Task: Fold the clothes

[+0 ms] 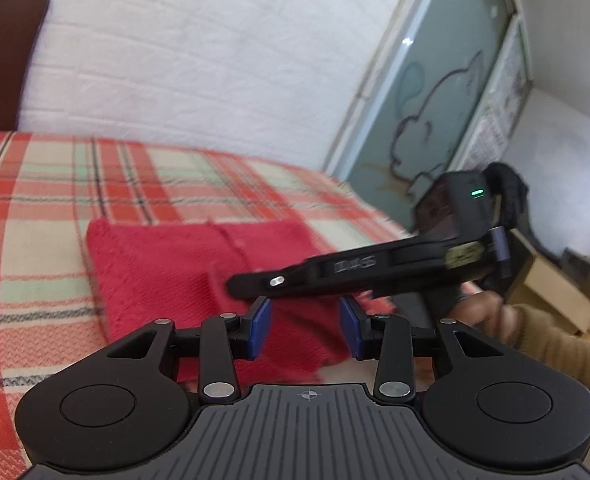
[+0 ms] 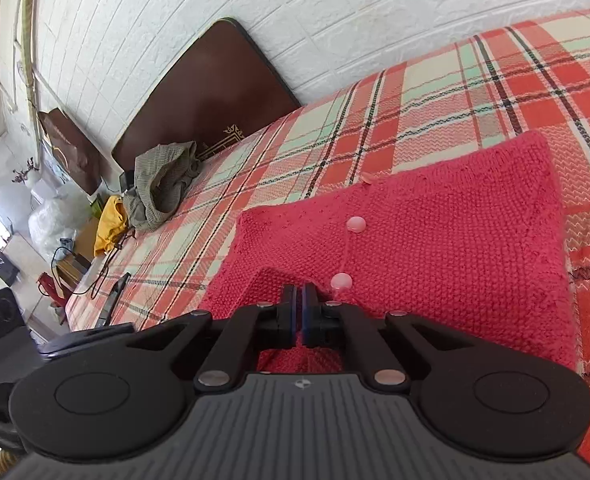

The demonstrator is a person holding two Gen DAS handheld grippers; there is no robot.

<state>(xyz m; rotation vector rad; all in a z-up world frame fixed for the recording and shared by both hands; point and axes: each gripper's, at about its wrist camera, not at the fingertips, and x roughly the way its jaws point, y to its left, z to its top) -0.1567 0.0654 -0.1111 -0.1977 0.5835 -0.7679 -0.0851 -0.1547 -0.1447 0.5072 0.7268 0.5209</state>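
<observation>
Right wrist: fingers [image 2: 310, 300] pinching cardigan [image 2: 435, 248].

A red knit cardigan [image 2: 435, 240] with pale pink buttons [image 2: 355, 224] lies on a red-and-cream plaid blanket [image 2: 435, 92].

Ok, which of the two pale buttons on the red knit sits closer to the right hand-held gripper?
The lower button, just beside the shut right hand-held gripper tips. The other button lies farther up the red knit.

Red knitted cardigan [image 2: 435, 240] with pale buttons lies partly folded on plaid bedspread [image 2: 435, 92]
</observation>
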